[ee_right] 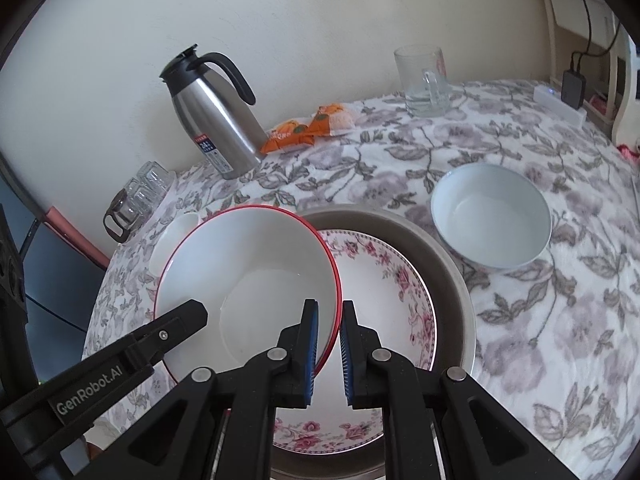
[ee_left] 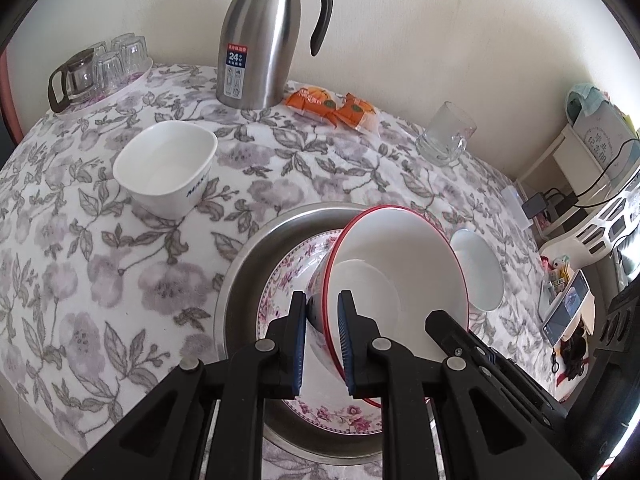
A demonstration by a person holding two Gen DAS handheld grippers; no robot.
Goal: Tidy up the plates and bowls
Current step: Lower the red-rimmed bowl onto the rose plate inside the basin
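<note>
Red-rimmed bowl [ee_right: 248,280] was held tilted over the floral plate [ee_right: 384,280], which lay inside the metal basin [ee_right: 448,264]. Both grippers gripped it by opposite parts of the rim. Left hand-held gripper [ee_left: 322,340]: jaws nearly closed, blue pads pinching the wall at the bowl's 7 o'clock edge in the left wrist view. Right hand-held gripper [ee_right: 329,344]: likewise nearly closed, clamped on the red rim at the bowl's 4 o'clock edge in the right wrist view. Whether the bowl's foot touched the plate could not be told.

Step in hand, as judged: nesting the red-rimmed bowl onto the floral plate, i.e. building the stack in the basin.

Elsewhere on the bench [ee_left: 80,280]: square white bowl [ee_left: 168,168] at 10 o'clock of the basin; pale blue bowl [ee_right: 492,216] at 2 o'clock of the basin in the right wrist view, both upright, apart from the basin. Thermos jug [ee_left: 260,40], snack packets [ee_left: 332,108] and glass mug [ee_left: 444,136] stood toward the wall.

Next move, as judged: level the bowl, seat it centred on the plate, then ease both sets of jaws apart together so it doesn't tip. The two loose bowls remain to be collected.
</note>
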